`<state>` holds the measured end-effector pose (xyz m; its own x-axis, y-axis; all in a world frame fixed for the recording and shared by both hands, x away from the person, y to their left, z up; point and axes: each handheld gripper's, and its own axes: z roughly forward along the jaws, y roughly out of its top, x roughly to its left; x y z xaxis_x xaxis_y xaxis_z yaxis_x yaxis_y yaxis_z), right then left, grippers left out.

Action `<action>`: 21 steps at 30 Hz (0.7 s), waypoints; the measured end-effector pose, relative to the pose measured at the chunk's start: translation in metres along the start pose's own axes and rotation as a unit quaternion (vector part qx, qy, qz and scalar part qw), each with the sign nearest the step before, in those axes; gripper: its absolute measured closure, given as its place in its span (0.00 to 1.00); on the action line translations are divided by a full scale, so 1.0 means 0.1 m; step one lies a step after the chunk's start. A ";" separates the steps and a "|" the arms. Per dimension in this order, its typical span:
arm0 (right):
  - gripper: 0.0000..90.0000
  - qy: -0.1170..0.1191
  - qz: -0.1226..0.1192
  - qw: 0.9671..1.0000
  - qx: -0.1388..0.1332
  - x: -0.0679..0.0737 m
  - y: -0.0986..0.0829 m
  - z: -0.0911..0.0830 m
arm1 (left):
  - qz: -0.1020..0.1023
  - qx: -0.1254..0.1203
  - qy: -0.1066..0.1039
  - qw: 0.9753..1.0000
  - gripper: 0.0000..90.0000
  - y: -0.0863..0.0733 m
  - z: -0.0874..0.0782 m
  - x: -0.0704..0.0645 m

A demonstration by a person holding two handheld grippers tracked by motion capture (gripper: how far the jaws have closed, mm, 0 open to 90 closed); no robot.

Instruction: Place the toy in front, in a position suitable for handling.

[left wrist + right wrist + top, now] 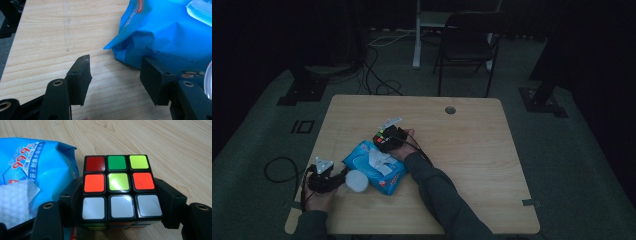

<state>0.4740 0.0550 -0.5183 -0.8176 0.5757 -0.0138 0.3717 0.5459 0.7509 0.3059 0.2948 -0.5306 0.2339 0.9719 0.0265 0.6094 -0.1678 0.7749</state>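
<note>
Multicoloured plastic puzzle cube sits clamped in the right gripper (placing remains); left gripper gapes beside the blue wipes pack.

The blue wet-wipes pack bears "999" in red, with small unreadable Chinese print beneath.

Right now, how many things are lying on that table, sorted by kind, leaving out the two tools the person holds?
Puzzle cube, held between the right gripper's jaws: 1
Blue pack of wet wipes, with a white wipe sticking out: 1
Round white object beside the pack, too dim to name: 1
Total: 3
</note>
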 end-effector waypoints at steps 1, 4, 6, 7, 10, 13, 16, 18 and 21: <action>0.38 0.000 0.000 1.000 -0.001 0.00 0.00 -0.01 | -0.001 -0.001 -0.002 1.000 0.47 0.00 0.01 0.01; 0.38 -0.004 -0.001 1.000 -0.005 -0.01 -0.02 -0.02 | -0.002 0.000 -0.004 1.000 0.47 0.01 0.02 0.02; 0.38 -0.003 0.006 1.000 -0.010 -0.03 -0.03 -0.06 | 0.000 0.003 -0.008 1.000 0.48 0.03 0.04 0.03; 0.38 -0.001 0.007 1.000 -0.015 -0.04 -0.04 -0.08 | 0.001 0.005 -0.009 1.000 0.48 0.04 0.05 0.04; 0.38 0.000 0.001 1.000 -0.019 -0.08 -0.07 -0.21 | 0.012 0.014 -0.010 1.000 0.48 0.11 0.11 0.07; 0.38 -0.005 -0.001 1.000 -0.023 -0.15 -0.15 -0.37 | 0.023 0.021 -0.010 0.999 0.48 0.21 0.18 0.09; 0.38 -0.013 -0.002 1.000 -0.025 -0.22 -0.26 -0.55 | 0.029 0.022 -0.011 0.999 0.48 0.32 0.27 0.11; 0.38 -0.020 0.002 0.999 -0.025 -0.25 -0.35 -0.68 | 0.031 0.023 -0.011 0.999 0.49 0.42 0.35 0.13; 0.38 -0.031 0.001 0.999 -0.025 -0.29 -0.50 -0.87 | 0.029 0.017 -0.015 0.999 0.49 0.57 0.44 0.14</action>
<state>0.4413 -0.0421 -0.4984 -0.7873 0.6145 -0.0511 0.3505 0.5141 0.7828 0.3778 0.2911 -0.5138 0.2923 0.9550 0.0506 0.6192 -0.2293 0.7510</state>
